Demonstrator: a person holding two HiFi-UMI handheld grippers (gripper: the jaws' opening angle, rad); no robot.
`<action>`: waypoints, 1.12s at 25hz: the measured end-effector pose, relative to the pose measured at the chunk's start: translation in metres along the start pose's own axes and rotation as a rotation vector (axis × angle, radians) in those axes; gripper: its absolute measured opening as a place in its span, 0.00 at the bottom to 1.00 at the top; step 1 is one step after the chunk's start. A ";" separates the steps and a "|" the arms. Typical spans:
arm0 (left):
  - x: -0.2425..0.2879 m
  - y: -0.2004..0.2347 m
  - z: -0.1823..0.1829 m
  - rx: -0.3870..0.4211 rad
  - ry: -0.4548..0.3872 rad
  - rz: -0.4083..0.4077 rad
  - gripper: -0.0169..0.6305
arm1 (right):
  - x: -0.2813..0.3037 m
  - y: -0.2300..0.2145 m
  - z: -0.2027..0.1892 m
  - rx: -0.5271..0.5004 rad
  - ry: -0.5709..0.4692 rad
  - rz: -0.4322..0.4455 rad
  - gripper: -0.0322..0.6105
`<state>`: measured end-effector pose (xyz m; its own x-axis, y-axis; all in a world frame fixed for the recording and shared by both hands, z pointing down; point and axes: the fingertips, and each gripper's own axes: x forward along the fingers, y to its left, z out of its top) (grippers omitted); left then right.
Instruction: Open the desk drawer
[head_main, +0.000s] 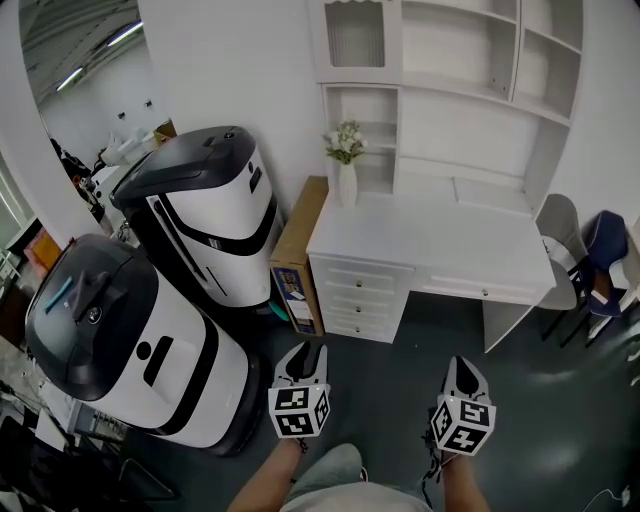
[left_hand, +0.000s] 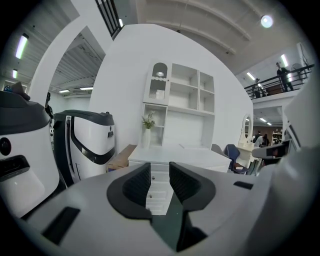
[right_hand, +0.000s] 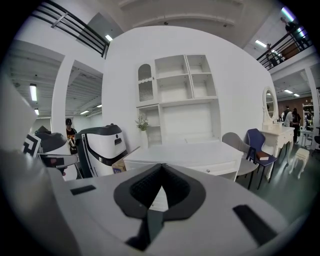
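head view: i stand on the dark floor (head_main: 420, 350) facing the desk (head_main: 440, 240), well short of it. both claws are held low in front of me, pointing toward the desk and touching nothing.

left claw (head_main: 312, 352): jaws stand apart with a narrow gap. its own view shows the ribbed pads (left_hand: 137, 185) parallel, with nothing between them; the desk front shows through the gap.

right claw (head_main: 459, 362): jaws closed. its own view shows the pads (right_hand: 145, 187) meeting at the tips with nothing caught between them.

the desk is white and stands against the white wall, with a shelf unit (head_main: 450, 90) rising from its back edge. its top is bare apart from a vase (head_main: 346, 182) of flowers at the left rear corner.

drawers (head_main: 358, 292): a stack at the desk's left end, each with a small knob, all fronts flush and shut. long drawer (head_main: 470, 288): under the top at the right, with one knob, also shut. the left claw points roughly at the stack; the right claw points roughly at the long drawer.

surroundings: a cardboard box (head_main: 298, 250) stands on edge just beside the desk's left side. left of it are two white-and-black machines, one near the wall (head_main: 215, 210) and one nearer me (head_main: 120, 340). a grey chair (head_main: 560, 250) and a blue chair (head_main: 605, 260) stand right of the desk.
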<state>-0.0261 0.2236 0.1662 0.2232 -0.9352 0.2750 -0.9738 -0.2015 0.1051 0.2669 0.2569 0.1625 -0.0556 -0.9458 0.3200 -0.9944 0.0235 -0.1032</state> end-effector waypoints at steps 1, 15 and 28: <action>0.006 0.001 -0.001 0.003 0.008 0.000 0.23 | 0.006 0.000 -0.002 0.001 0.008 0.003 0.06; 0.152 0.015 0.033 0.006 0.026 -0.028 0.23 | 0.132 -0.011 0.050 -0.007 -0.010 0.008 0.06; 0.288 0.040 0.086 0.019 0.026 -0.060 0.23 | 0.262 -0.005 0.106 -0.011 -0.001 -0.004 0.06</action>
<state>-0.0045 -0.0785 0.1676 0.2819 -0.9133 0.2938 -0.9593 -0.2625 0.1043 0.2673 -0.0251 0.1466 -0.0517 -0.9463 0.3192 -0.9955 0.0236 -0.0914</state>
